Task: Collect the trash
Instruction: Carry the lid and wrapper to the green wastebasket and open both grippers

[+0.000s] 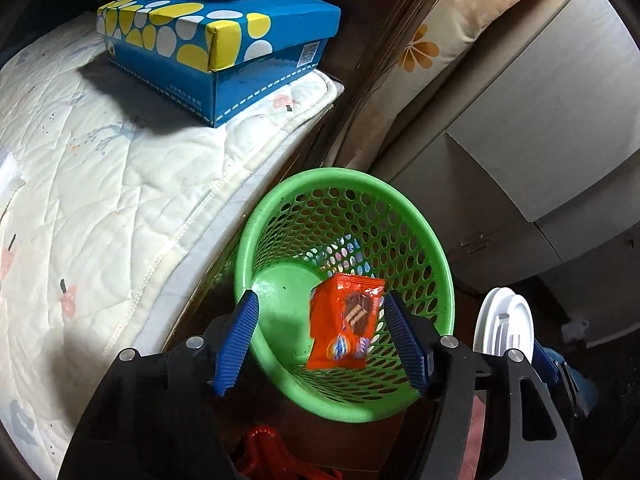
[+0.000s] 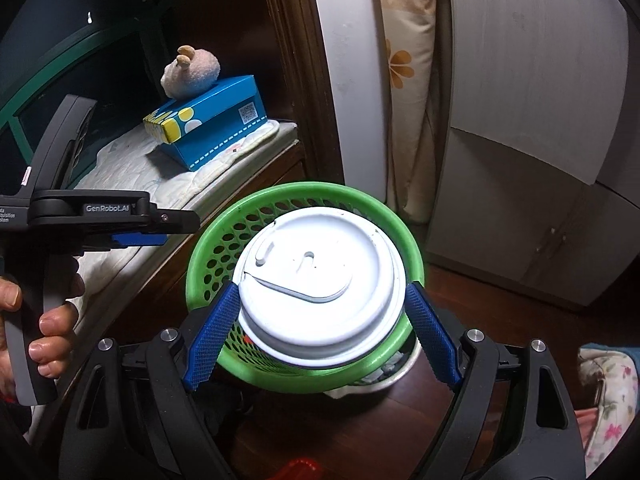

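Note:
A green perforated waste basket [image 1: 400, 208] stands on the floor beside the bed; it also shows in the right wrist view [image 2: 224, 224]. My left gripper [image 1: 320, 340] is open above it. An orange snack wrapper [image 1: 344, 320] hangs between its blue fingers, touching neither, over the basket's inside. My right gripper [image 2: 320, 336] is shut on a white-lidded paper cup [image 2: 320, 276] and holds it over the basket's rim. The cup's lid shows in the left wrist view [image 1: 504, 324] at the lower right. The left gripper also shows in the right wrist view [image 2: 140, 232] at the left.
A quilted white mattress [image 1: 100, 220] lies left of the basket, with a blue spotted box [image 1: 224, 52] and a plush toy [image 2: 192, 72] on it. Grey cabinet doors [image 1: 540, 120] and a flowered pillow [image 1: 432, 48] stand behind. Something red [image 1: 264, 452] lies on the dark wood floor.

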Motion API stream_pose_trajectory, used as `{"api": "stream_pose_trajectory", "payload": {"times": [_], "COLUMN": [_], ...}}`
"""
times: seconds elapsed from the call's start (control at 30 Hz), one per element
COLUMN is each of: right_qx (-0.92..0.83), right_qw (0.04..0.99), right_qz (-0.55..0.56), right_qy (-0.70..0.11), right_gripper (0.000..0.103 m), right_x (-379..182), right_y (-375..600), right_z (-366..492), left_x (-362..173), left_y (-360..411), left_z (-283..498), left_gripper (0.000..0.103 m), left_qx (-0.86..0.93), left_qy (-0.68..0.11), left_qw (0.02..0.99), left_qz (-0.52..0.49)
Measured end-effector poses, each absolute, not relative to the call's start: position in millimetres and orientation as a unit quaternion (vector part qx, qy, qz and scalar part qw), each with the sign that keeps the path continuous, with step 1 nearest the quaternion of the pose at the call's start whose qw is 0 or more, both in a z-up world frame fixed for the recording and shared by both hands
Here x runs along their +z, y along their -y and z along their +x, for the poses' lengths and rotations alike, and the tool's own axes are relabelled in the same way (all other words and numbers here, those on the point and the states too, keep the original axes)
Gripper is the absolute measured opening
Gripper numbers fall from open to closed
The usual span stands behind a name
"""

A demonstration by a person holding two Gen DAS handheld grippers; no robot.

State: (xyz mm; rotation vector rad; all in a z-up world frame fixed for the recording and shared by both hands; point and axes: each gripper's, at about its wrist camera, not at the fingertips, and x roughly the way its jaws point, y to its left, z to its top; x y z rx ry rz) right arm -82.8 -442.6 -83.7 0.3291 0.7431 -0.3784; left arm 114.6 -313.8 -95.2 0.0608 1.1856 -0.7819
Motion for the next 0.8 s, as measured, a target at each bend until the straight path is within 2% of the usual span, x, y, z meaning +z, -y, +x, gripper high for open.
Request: {"api": "stream_pose_trajectory", "payload": {"times": [0.7, 0.8], "right_qx": [-0.152, -0.155], "right_qw": [0.828, 0.822], "right_qz": [0.233, 0.249], "right_qy": [-0.487, -0.489], "right_gripper": [0.084, 0.084], "right_x": [-168, -177], "right_y": [466, 467], "right_z": [4, 11], "left_x": [-60, -56], "left_y": [160, 140], "left_z": [109, 106], "left_gripper": [0.064, 0.068], "left_qx": [-0.267, -0.251], "left_qy": [-0.499, -0.489], "left_qw": [0.824, 0.835], "left_qz": [-0.020, -0.022]}}
